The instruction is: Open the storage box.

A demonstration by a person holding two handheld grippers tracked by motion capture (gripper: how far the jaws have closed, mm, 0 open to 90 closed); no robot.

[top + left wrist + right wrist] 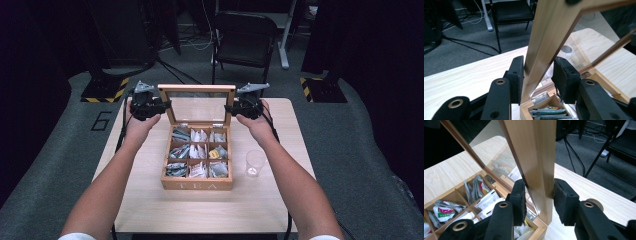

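Observation:
A wooden tea box [197, 185] stands in the middle of the table [150, 202], its compartments holding several tea bags [198, 151]. Its glass-paned lid [197, 89] is raised upright at the back. My left gripper [165, 106] is shut on the lid's left frame rail [544, 45], which sits between the pads [517, 75]. My right gripper [229, 107] is shut on the right frame rail [536, 157], a pad [562, 200] on each side. Tea bags [477, 186] lie in the box below the right gripper's jaws.
An empty clear glass [254, 162] stands on the table just right of the box. A black chair [245, 35] is behind the table's far edge, with cables on the floor. Bare tabletop lies on both sides and in front of the box.

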